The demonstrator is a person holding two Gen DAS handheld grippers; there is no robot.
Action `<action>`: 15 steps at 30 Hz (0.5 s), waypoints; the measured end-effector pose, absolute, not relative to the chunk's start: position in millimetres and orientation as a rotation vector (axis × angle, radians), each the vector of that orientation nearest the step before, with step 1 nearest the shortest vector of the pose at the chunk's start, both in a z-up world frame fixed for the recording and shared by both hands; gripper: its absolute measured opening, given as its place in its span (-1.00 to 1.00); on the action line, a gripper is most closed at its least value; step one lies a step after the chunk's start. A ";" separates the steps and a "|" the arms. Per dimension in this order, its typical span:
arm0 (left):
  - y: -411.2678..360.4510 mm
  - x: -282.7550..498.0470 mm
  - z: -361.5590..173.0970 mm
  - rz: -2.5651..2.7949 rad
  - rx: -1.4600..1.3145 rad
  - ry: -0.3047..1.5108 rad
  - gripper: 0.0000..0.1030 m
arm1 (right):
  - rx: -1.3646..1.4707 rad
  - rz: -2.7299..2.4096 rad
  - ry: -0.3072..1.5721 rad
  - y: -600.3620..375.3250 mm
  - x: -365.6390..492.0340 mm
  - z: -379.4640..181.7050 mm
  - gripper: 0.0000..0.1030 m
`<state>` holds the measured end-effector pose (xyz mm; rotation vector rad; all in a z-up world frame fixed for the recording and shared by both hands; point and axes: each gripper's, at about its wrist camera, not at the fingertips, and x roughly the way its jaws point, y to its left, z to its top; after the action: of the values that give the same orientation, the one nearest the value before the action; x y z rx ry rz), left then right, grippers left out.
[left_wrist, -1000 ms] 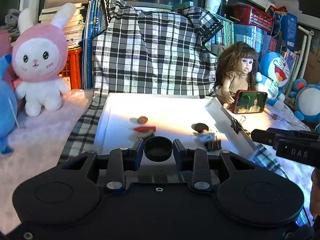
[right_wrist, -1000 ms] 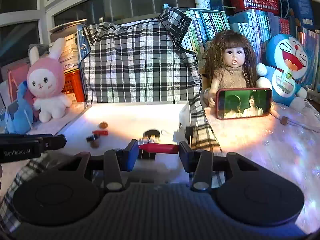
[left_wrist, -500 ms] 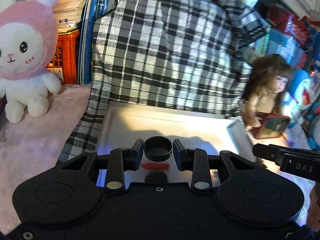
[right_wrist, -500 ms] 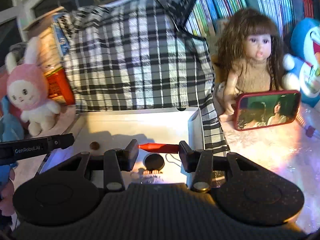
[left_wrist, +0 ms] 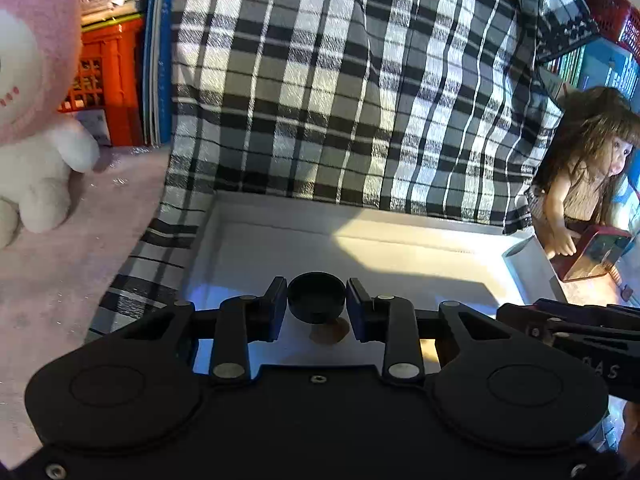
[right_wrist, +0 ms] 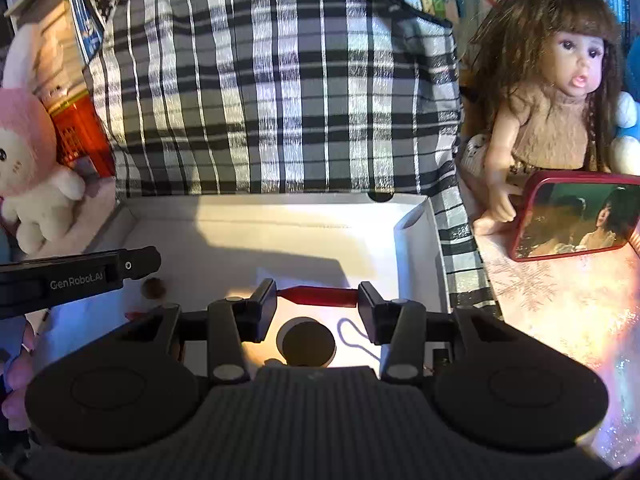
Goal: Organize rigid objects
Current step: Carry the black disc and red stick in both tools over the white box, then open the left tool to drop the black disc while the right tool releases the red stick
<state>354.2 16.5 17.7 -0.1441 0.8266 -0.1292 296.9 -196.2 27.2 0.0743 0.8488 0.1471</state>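
Observation:
My left gripper is shut on a small round black cap, held above the floor of a shallow white box. A brown round piece lies on the box floor just under the cap. My right gripper is shut on a thin red stick, gripped crosswise by its two ends, over the same white box. Below it on the floor lie a dark round disc and a thin looped cord. A small brown nut-like piece lies to the left, by the other gripper's arm.
A black-and-white checked cloth rises behind the box and runs under it. A pink and white plush rabbit stands left, a doll and a red-cased phone right. The box has low walls all round.
Both grippers have moved forward and dipped toward the back of the box, each still holding its object. The checked cloth and the doll loom larger; objects on the floor have slid under the grippers.

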 end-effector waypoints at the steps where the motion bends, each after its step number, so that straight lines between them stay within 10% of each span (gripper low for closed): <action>1: 14.9 354.8 15.9 -0.132 -0.142 0.830 -0.40 | 0.074 0.144 0.854 -195.7 298.1 24.7 -0.03; 15: 6.3 354.2 2.6 -0.140 -0.098 0.827 -0.40 | 0.079 0.139 0.874 -194.1 303.5 9.4 -0.03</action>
<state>354.2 6.3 2.6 -0.0985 0.8267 -0.1396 303.5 -194.1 9.4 0.0793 0.8739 0.1390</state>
